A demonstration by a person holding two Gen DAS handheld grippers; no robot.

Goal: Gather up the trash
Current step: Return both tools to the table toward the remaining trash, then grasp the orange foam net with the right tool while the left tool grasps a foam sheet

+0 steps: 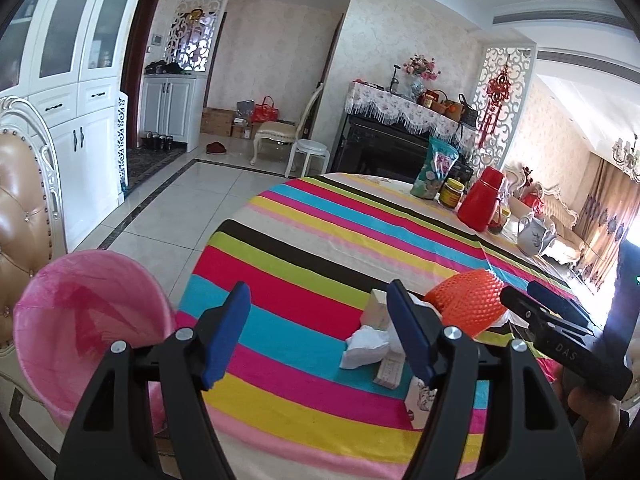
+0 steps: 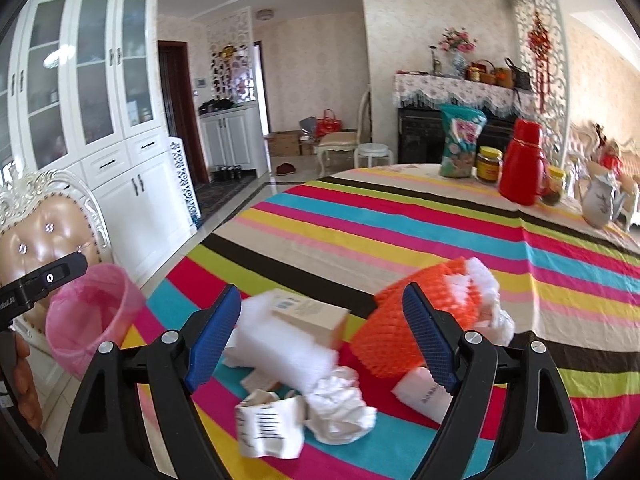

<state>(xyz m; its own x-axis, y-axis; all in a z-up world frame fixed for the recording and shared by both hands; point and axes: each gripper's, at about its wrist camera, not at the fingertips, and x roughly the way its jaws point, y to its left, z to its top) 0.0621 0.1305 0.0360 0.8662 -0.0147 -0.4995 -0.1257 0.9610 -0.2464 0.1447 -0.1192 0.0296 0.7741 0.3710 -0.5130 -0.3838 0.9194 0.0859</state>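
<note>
A heap of trash lies on the striped tablecloth: an orange foam net, a small cardboard box, a white foam sheet, crumpled white paper and a torn label wrapper. My right gripper hovers open above this heap, its pads touching nothing. My left gripper is open and empty over the table's near left edge, with the crumpled paper and orange net just to its right. A pink-lined bin stands beside the table on the left.
A red flask, a yellow-lidded jar, a snack bag and a white jug stand along the table's far side. A tan padded chair stands behind the bin. White cabinets line the left wall.
</note>
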